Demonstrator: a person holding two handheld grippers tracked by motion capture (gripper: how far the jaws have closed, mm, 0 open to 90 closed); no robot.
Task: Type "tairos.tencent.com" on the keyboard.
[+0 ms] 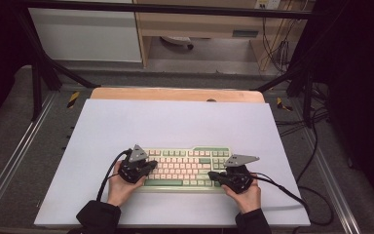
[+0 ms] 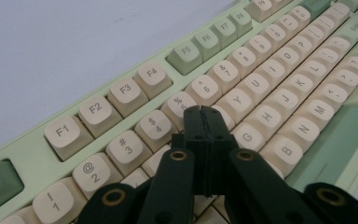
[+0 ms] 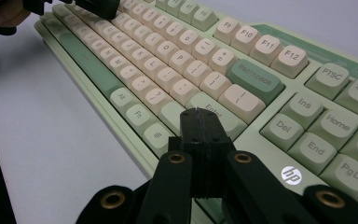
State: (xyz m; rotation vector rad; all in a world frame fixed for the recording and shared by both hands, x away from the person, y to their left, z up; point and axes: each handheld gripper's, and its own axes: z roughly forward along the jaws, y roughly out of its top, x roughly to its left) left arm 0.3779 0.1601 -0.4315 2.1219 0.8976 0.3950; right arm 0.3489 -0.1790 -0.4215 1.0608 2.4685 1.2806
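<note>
My left gripper [image 1: 143, 168] and right gripper [image 1: 217, 176] both have jaws pressed fully together, nothing between them. My left hand [image 1: 119, 187] and right hand [image 1: 246, 195] come in from below, dark sleeves, tips angled inward.

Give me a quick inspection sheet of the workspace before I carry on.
Surface: white sheet over a wooden table, bare around the keyboard.
Job's things: green and cream keyboard, lying flat near the person's edge.
Clutter: nothing seen.
Grippers: left gripper jaws closed, above the number and letter rows; right gripper jaws closed, near Enter.
Cables: one black cable trails from each gripper.
Surroundings: black frame, cabinets beyond, floor cables at right.
</note>
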